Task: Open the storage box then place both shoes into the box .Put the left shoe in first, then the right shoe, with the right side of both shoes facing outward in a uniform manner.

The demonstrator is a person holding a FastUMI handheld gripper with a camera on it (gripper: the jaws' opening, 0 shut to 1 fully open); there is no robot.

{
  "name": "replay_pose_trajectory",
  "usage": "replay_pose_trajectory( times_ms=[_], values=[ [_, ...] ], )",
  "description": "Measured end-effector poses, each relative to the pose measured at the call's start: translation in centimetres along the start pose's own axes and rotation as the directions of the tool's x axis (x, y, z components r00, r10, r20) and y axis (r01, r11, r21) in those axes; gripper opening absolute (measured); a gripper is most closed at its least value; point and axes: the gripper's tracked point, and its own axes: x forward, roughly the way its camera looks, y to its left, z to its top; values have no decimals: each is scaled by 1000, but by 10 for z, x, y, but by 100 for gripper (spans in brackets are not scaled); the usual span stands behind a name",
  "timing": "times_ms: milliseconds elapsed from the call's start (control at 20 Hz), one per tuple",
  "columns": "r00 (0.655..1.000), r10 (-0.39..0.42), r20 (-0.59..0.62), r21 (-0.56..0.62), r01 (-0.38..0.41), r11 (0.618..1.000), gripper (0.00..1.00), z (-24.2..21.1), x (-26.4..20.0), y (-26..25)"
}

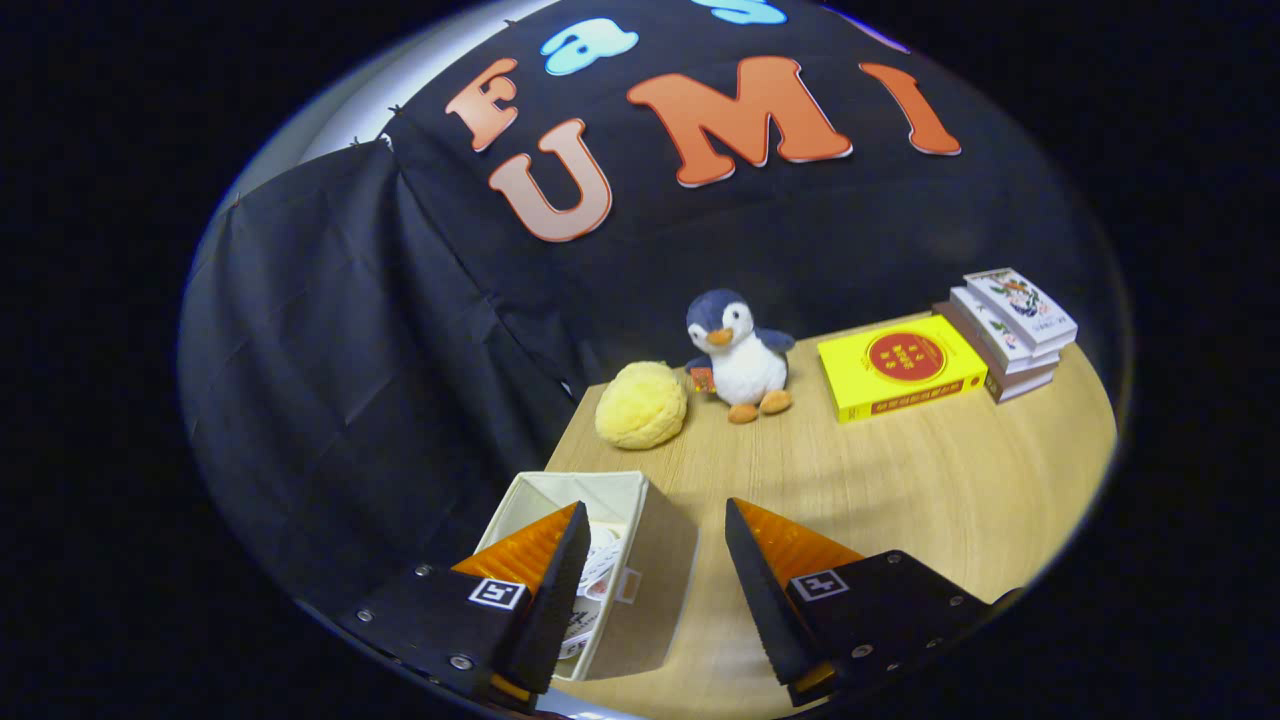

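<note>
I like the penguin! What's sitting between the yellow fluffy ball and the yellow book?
The stuffed penguin sits between the yellow ball and the yellow book, seen in the gripper view. The gripper is open, holding nothing.

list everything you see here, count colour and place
table: 1, light wood, under everything
box: 1, beige fabric, open top, near table's left edge, under the left finger; something white with print lies inside
sponge: 1, yellow, round, beyond the box, left of the penguin
penguin: 1, blue and white plush, orange beak and feet, at the back
yellow book: 1, red disc on cover, right of the penguin
book stack: 1 stack, mostly white covers, right of the yellow book
tool: 1, fingers open, holding nothing, left finger over the box
</note>
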Motion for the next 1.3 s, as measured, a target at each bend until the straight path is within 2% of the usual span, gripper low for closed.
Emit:
replay_pose_trajectory(
  times_ms=[150,350,650,1000,1300],
  values=[
    [989,14,150,-48,-7,999,87,31,-22,-18],
    [932,23,362,-129,25,991,87,77,-63,-47],
    [854,-2,521,-172,107,979,90,102,-113,-94],
    [819,-57,571,-151,173,973,96,103,-145,-132],
    [818,-57,573,-194,202,960,97,96,-150,-138]
  ],
)
